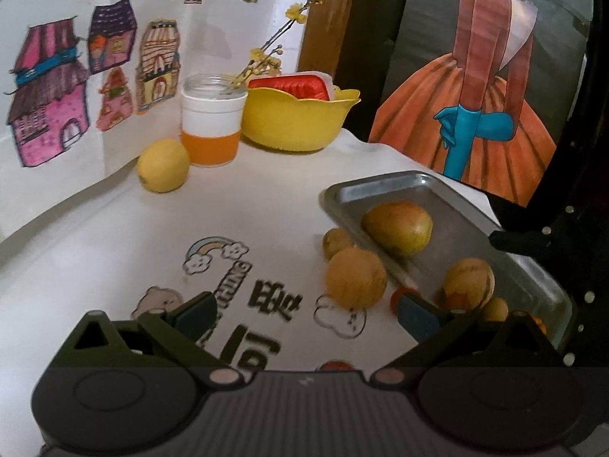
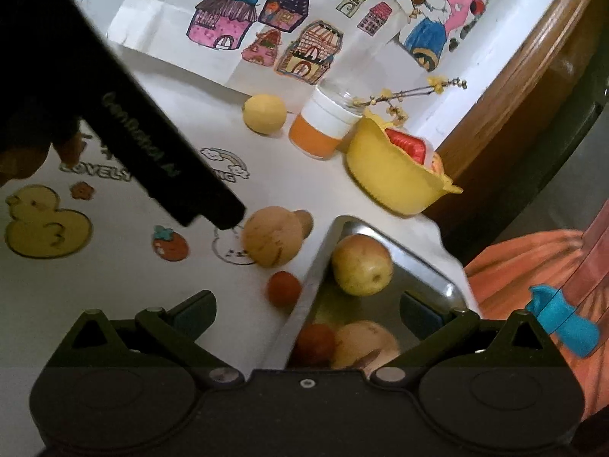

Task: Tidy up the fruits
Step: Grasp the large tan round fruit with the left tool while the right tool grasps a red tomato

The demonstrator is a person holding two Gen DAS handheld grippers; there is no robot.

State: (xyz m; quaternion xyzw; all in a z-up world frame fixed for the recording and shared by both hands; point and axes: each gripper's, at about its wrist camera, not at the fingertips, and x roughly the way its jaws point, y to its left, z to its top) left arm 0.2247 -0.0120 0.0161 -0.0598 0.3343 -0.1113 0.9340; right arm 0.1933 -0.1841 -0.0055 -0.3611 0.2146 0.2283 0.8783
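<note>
1. Steel tray (image 2: 430, 274) is the landmark: the right gripper (image 2: 308, 314) hovers over its near end, jaws apart and empty, likely after a drop.
2. Left gripper (image 1: 306, 314), jaws apart, faces a round fruit (image 1: 356, 278) just outside the tray.
3. Inside: apple (image 2: 361, 264) and others.
4. Far beyond: lemon (image 1: 163, 165), yellow bowl (image 1: 297, 120).

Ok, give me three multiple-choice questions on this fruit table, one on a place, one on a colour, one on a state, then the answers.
1. Where is the lemon?
A. in the metal tray
B. on the table beside the jar
C. in the bowl

2. What colour is the bowl?
A. yellow
B. blue
C. green

3. How are the left gripper's fingers?
A. shut on a fruit
B. spread, holding nothing
C. out of view

Answers: 1 B, it sits left of the jar; 2 A, its wall is yellow; 3 B, bare cloth shows between them.
</note>
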